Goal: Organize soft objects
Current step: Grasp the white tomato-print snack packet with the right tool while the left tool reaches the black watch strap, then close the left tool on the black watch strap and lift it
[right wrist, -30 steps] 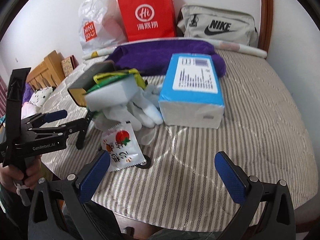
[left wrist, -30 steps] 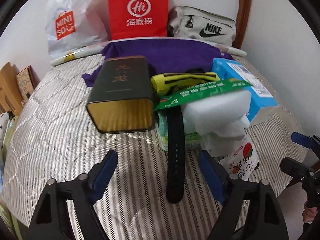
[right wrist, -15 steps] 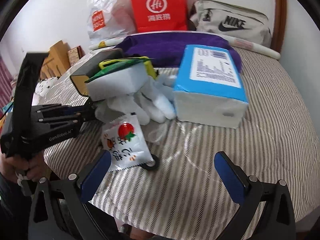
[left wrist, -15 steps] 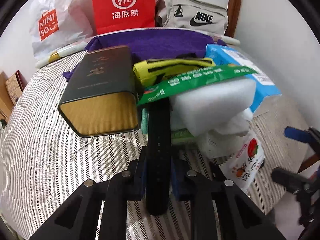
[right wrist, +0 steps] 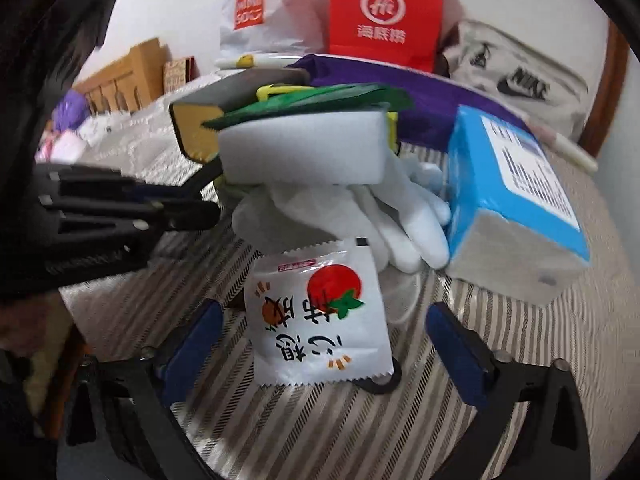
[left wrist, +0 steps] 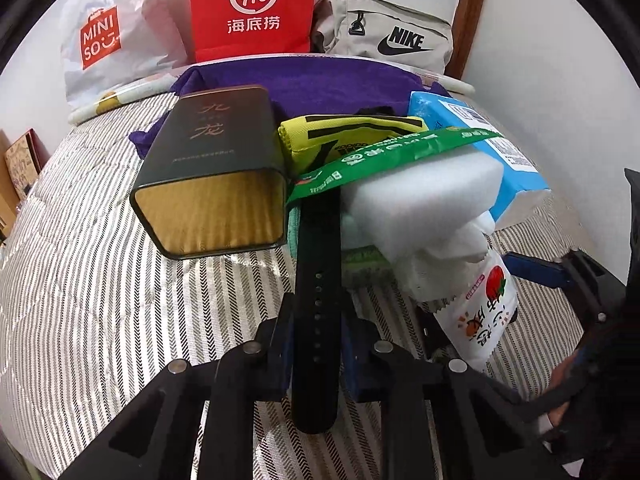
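Observation:
A black perforated strap runs from under the pile toward me, and my left gripper is shut on its near end. The pile holds a white foam block, a green packet, a yellow pouch and white gloves. A white snack sachet with a tomato print lies between the jaws of my right gripper, which are closing; the pads stand apart from it. The left gripper also shows from the side in the right wrist view.
A dark tin box with a gold end lies left of the strap. A blue tissue pack sits right of the gloves. Behind are a purple cloth, a red paper bag, a white plastic bag and a grey bag. All rest on a striped bed.
My left gripper went from open around the strap to shut on it. My right gripper moved left and down, bringing the tomato sachet between its jaws, which narrowed a little.

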`<state>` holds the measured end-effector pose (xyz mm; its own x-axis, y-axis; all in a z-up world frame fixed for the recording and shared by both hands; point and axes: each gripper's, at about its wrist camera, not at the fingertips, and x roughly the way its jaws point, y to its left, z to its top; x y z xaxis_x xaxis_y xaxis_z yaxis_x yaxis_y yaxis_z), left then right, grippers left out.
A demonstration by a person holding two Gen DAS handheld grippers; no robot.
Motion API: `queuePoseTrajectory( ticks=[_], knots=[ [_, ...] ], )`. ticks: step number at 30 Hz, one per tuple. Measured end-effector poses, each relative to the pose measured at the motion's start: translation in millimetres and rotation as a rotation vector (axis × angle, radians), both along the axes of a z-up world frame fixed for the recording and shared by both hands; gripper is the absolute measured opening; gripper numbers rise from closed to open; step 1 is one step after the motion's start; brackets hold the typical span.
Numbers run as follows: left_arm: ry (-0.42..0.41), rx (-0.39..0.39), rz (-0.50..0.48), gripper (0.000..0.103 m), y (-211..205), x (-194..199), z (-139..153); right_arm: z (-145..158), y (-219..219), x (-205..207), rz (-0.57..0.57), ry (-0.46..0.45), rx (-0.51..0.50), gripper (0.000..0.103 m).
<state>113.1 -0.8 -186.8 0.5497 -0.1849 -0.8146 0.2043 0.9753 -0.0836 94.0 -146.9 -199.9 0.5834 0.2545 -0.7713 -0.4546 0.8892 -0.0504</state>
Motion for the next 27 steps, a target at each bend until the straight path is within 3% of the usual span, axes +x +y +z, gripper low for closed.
queuePoseTrajectory(
  ticks=[3, 4, 6, 8, 16, 27],
  knots=[
    [0.000, -0.010, 0.002, 0.019, 3, -1, 0, 0, 0, -4, 0.021, -0.043, -0.006, 0.071],
    [-0.001, -0.013, 0.004, 0.019, 4, -1, 1, 1, -2, -4, 0.027, -0.035, 0.008, 0.059],
    [-0.006, -0.016, 0.006, 0.019, 5, -3, 2, 3, -7, -5, 0.029, -0.024, 0.025, 0.056],
    [-0.008, -0.013, 0.009, 0.019, 7, -4, 4, 6, -13, -7, 0.023, -0.032, 0.029, 0.045],
    [-0.020, -0.015, 0.016, 0.019, 15, -15, 12, 27, -49, -14, 0.007, -0.012, 0.131, 0.046],
    [-0.052, -0.061, 0.032, 0.019, 31, -29, 26, 23, -94, -4, -0.163, 0.037, 0.122, 0.046]
  ],
)
